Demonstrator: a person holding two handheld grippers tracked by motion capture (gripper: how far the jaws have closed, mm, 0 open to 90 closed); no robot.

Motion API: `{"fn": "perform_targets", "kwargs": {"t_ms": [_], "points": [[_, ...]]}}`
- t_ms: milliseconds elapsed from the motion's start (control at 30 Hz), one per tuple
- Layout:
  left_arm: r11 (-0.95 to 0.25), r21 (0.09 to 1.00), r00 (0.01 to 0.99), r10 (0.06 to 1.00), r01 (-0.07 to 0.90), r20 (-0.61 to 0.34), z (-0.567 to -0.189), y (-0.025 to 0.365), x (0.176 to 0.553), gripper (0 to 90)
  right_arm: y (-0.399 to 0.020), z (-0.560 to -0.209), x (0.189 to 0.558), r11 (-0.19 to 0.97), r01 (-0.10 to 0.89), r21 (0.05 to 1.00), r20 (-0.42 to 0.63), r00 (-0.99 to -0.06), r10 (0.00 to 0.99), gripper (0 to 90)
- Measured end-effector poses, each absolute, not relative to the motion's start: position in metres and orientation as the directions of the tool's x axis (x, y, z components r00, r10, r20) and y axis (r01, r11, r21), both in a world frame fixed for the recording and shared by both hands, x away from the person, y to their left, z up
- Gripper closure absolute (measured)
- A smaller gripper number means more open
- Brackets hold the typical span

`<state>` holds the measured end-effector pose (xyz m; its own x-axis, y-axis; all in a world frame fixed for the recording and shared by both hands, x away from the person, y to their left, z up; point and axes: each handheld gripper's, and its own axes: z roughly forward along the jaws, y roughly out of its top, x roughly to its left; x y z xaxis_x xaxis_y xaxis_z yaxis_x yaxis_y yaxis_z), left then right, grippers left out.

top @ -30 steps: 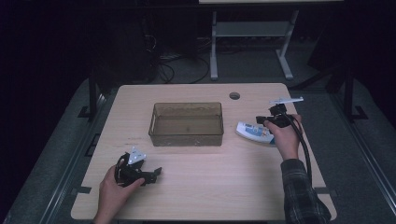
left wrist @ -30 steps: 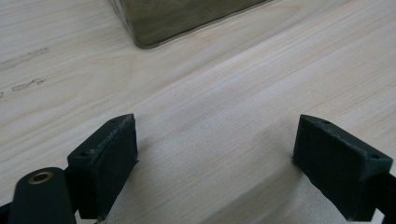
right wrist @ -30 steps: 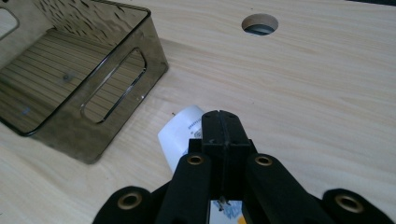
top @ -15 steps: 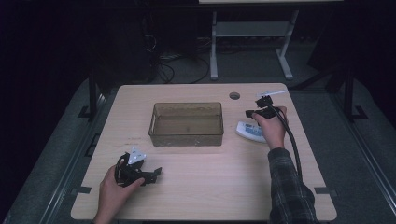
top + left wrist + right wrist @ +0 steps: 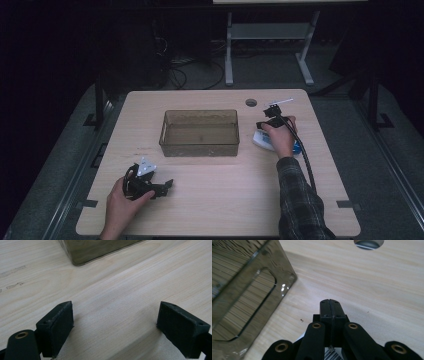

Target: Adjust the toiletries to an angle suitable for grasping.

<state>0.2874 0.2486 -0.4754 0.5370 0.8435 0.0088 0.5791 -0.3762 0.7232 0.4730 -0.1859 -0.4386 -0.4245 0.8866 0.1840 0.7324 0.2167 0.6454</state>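
A: Starting at the left of the high view, what is at about seven o'clock on the table?

B: The left gripper, held low on the wood in the person's left hand, near the front edge. In the left gripper view its two black pads stand wide apart with bare wood between them, so those tongs are released and grasp nothing. At twelve o'clock in that view a corner of the clear bin shows, well apart from the pads.

A: And toward the middle?

B: The clear bin, a smoky see-through box, sits at the table's centre, a little toward twelve o'clock. I see nothing inside it.

A: Then the right side?

B: At about three o'clock the right hand holds the right gripper just beside the bin's right end, with its cable trailing back along the plaid sleeve. In the right gripper view the right gripper has its jaws clenched, pad against pad, with nothing held between the tips.

A: Where is the thing it is working near?

B: The white and blue packet lies flat on the table under that hand, partly hidden by it. A strip of its barcode shows at six o'clock in the right gripper view, below the jaws. Whether the gripper touches the packet I cannot tell.

A: Anything at one o'clock?

B: The round cable hole in the tabletop, beyond the gripper.
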Motion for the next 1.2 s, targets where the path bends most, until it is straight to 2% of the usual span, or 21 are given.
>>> {"fn": "perform_targets", "kwargs": {"t_ms": [367, 800, 1200], "points": [[-0.377, 0.723, 0.538, 0.843, 0.578, 0.009, -0.475, 0.249, 0.287, 12.4, -0.188, -0.448, 0.475, 0.220, 0.759, 0.613, 0.185, -0.408, 0.894, 89.9], [-0.377, 0.723, 0.538, 0.843, 0.578, 0.009, -0.475, 0.249, 0.287, 12.5, -0.178, -0.445, 0.467, 0.282, 0.742, 0.608, 0.175, -0.472, 0.864, 89.9], [-0.377, 0.723, 0.538, 0.843, 0.579, 0.009, -0.475, 0.249, 0.287, 12.5, -0.181, -0.449, 0.453, 0.285, 0.748, 0.599, 0.193, -0.481, 0.855, 89.9]]}}
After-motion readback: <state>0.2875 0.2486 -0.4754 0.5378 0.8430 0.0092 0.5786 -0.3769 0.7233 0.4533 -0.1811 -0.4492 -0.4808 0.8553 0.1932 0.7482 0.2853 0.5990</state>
